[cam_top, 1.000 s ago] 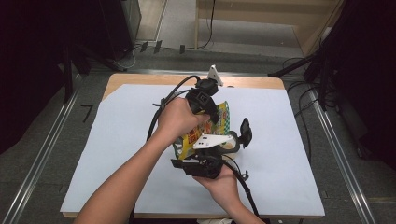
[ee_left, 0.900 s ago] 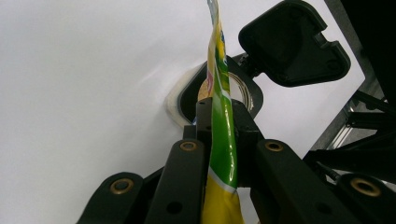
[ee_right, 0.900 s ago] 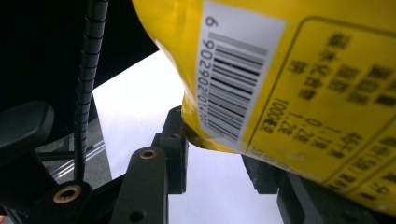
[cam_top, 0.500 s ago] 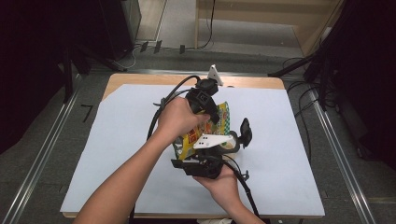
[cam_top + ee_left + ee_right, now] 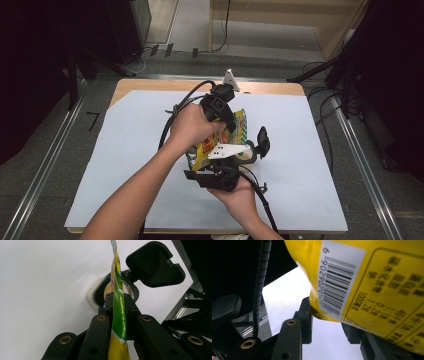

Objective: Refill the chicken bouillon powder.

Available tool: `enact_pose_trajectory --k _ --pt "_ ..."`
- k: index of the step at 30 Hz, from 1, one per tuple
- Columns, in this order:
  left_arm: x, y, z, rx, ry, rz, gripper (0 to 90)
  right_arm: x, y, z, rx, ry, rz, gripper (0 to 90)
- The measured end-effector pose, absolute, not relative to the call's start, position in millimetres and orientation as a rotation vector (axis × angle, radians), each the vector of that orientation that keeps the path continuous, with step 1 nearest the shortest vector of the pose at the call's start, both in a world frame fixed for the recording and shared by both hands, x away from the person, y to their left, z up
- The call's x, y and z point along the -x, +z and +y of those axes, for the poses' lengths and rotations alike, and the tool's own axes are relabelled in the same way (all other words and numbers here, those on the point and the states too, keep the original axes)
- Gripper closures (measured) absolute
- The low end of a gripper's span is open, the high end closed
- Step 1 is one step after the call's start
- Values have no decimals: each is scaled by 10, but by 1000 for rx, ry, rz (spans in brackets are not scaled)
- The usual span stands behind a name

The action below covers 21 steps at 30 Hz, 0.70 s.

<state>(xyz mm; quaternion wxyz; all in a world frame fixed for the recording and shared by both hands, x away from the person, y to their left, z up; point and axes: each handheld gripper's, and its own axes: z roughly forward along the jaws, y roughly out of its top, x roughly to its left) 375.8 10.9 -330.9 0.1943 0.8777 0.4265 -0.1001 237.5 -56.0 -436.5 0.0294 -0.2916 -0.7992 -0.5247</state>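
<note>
- Right now the bag [image 5: 235, 131], yellow snack pack w/ green edge, hangs in the air over mid-table, above the white sheet [image 5: 125, 165], pinched at both ends.
- Long axis runs roughly top-to-bottom in high view: left gripper [image 5: 220, 107] on the far/upper end, right gripper [image 5: 220, 172] on the near/lower end.
- Left gripper view: jaws together, clamped on the bag's thin sealed edge [image 5: 118, 312]; edge stands straight up between the pads, dead centre.
- Right gripper view: jaws part-way closed on the fuller end by the barcode [image 5: 337, 282]; left pad touches the bag corner, right pad sits behind the pack, so contact there is hard to see. Looks like a hold, not a loose bracket.
- Below the bag sits a black-rimmed container [image 5: 100, 293] w/ its lid [image 5: 155, 263] flipped open; something pale inside, can't tell what.
- Key relation: bag is directly above that opening, left-held edge in line w/ it.
- Judgement: next move prob. tear or tip over the container; both hands about equally close.
</note>
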Motion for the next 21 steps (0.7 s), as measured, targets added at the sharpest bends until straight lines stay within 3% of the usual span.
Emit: enact_pose_trajectory --k 21 --pt "-3738 -3297 89 -2464 -275 1184 861 -2368 -4369 -566 912 -1624 -2469 657"
